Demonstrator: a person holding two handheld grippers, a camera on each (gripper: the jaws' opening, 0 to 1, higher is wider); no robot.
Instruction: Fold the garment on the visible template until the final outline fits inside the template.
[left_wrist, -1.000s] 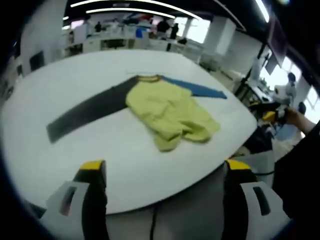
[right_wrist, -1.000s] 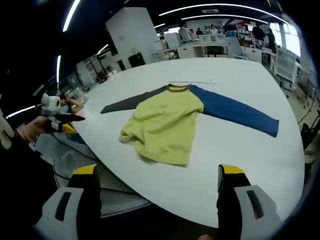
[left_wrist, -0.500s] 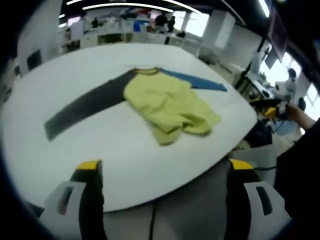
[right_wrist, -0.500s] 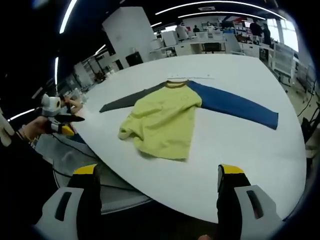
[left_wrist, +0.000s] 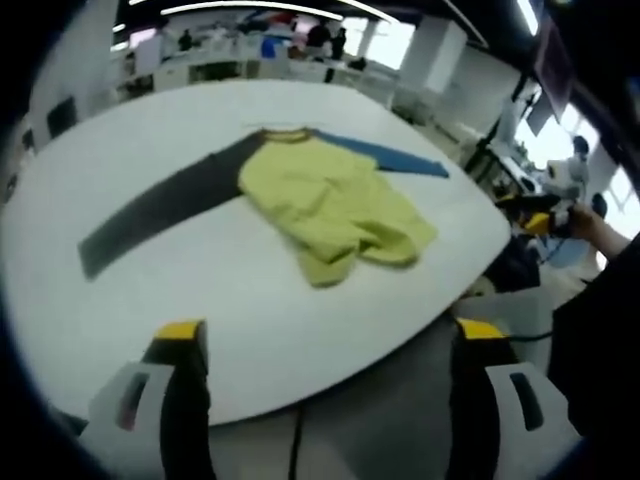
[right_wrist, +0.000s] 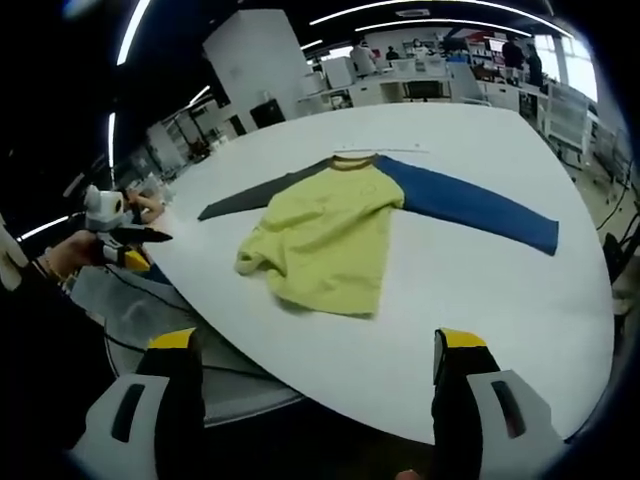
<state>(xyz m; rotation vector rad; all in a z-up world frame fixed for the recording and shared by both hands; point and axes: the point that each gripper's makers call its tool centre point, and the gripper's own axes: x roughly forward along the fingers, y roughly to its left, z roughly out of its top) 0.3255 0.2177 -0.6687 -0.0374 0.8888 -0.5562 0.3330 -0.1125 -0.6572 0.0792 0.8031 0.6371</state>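
Bench (right_wrist: 480, 300), big white oval, fills the middle of both views w/ an open office behind. On it lies the shirt (right_wrist: 325, 235): yellow body, one blue sleeve (right_wrist: 470, 205) stretched flat toward my right, one dark grey sleeve (left_wrist: 160, 205) stretched flat toward my left. Collar points away from me; hem, nearer my edge, is bunched and rumpled, esp. the corner on the grey-sleeve side. No template outline I can make out on the bench, too faint or hidden.

Left tongs (left_wrist: 320, 345) wide apart, nothing in them, held back off the bench edge, well apart from the shirt. Right tongs (right_wrist: 310, 355) same: spread wide, empty, short of the bench rim. Right gripper view also catches my left hand and tongs at far left (right_wrist: 110, 235).

Step, as I judge it: folding not begun, both sleeves out, approach only. Next move prob. needs both tongs brought in over the bench, hem flattened first, then a sleeve pinched near the cuff and carried across the yellow body w/o dragging the whole shirt.
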